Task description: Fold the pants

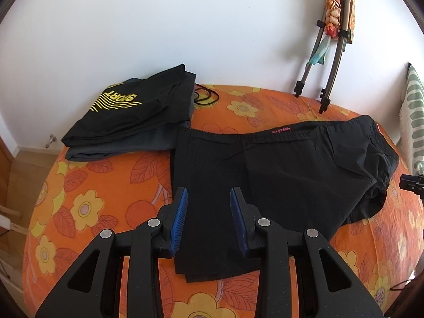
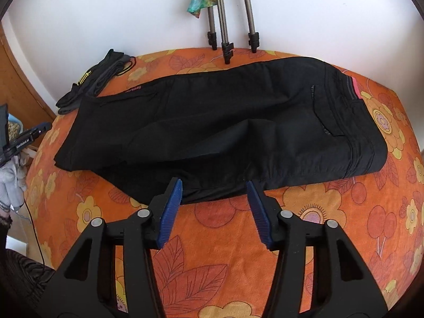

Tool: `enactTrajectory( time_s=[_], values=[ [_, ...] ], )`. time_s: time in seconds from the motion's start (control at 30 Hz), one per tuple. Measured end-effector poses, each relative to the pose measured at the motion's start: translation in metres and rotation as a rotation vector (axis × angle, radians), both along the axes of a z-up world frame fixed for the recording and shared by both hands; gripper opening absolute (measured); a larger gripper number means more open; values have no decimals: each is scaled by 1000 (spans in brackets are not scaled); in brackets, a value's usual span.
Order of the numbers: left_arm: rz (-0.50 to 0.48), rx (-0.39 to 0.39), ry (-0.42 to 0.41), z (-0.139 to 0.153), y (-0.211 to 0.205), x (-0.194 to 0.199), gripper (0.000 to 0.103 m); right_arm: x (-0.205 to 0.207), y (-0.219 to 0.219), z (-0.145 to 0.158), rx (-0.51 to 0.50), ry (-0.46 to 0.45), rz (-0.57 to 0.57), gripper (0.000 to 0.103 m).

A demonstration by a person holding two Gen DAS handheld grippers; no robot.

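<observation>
The black pants (image 2: pixel 212 122) lie lengthwise across the orange floral bedcover (image 2: pixel 304 225), apparently folded leg over leg, with crosswise folds left, while the left gripper (image 1: pixel 209 198) and right gripper (image 2: pixel 214 188) hover parted and empty at the near edge.

Bright daylight, sharp, fisheye-bent edges
</observation>
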State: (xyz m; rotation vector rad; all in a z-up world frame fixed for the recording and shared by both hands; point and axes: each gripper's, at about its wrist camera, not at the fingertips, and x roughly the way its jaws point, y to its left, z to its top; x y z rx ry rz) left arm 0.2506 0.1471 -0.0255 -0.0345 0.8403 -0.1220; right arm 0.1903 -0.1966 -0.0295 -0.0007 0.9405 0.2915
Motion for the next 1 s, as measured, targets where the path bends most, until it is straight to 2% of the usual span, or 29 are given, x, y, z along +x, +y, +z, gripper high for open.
enactTrajectory(
  time_s=[0.07, 0.2, 0.53, 0.63, 0.73, 1.0],
  values=[
    [-8, -14, 24, -7, -3, 1, 32, 0, 15, -8, -39, 4, 29, 46],
    [-24, -68, 78, -21, -1, 3, 32, 4, 43, -19, -159, -31, 87, 46],
    [-15, -34, 146, -50, 4, 12, 32, 15, 85, -47, -345, -36, 165, 45],
    [-27, -21, 158, -56, 0, 16, 32, 19, 83, -52, -378, -29, 143, 21],
    [-32, 6, 150, -56, -4, 17, 32, 18, 73, -47, -344, -32, 119, 9],
    [-43, 33, 138, -59, -5, 18, 32, -12, 43, -2, -230, -140, 41, 6]
  ],
)
